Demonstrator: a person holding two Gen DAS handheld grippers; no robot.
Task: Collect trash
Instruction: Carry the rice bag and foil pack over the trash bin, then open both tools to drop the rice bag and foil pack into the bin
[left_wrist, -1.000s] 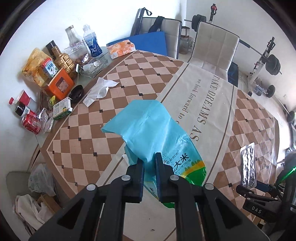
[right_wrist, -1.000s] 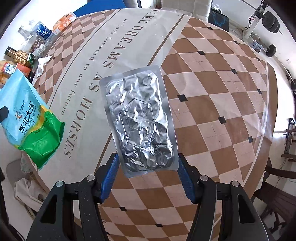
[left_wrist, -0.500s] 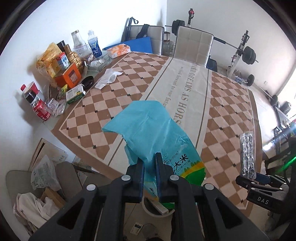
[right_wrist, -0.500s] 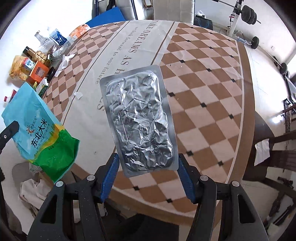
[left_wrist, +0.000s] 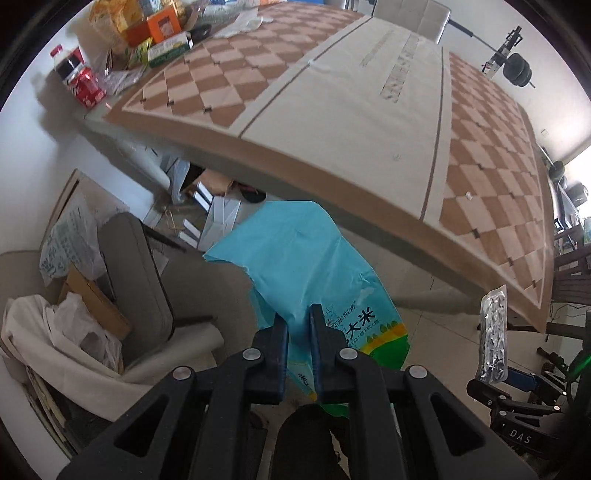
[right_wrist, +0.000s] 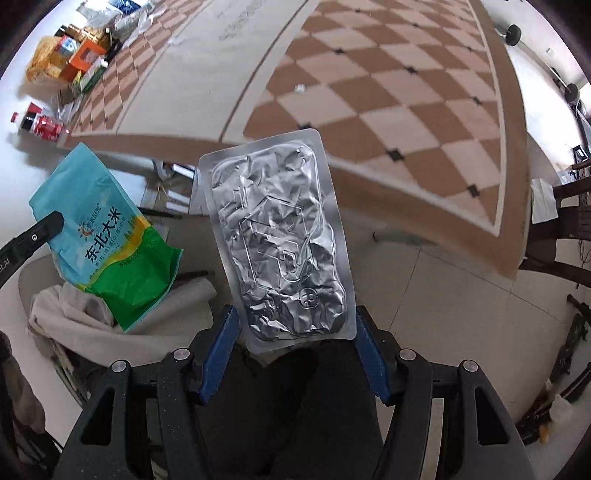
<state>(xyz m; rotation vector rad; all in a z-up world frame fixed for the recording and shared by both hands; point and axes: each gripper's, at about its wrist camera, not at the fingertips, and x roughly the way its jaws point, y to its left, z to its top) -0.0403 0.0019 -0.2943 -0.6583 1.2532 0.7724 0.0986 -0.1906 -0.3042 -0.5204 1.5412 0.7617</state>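
My left gripper (left_wrist: 298, 325) is shut on an empty blue and green rice bag (left_wrist: 295, 254), held in the air off the table's near edge, above the floor. The bag also shows at the left of the right wrist view (right_wrist: 99, 236). My right gripper (right_wrist: 295, 332) is shut on a crumpled silver foil pouch (right_wrist: 277, 243), held upright past the table's edge. The pouch shows at the right of the left wrist view (left_wrist: 493, 332).
The checkered table (left_wrist: 369, 110) lies ahead and above floor level. Bottles, a red can (left_wrist: 86, 90) and boxes (left_wrist: 162, 26) crowd its far left corner. A grey chair (left_wrist: 136, 280), cardboard and white bags (left_wrist: 74, 332) stand on the floor at left.
Both grippers have pulled back from over the table and dropped lower, carrying the rice bag and foil pouch. The table edge and floor beneath it now show.
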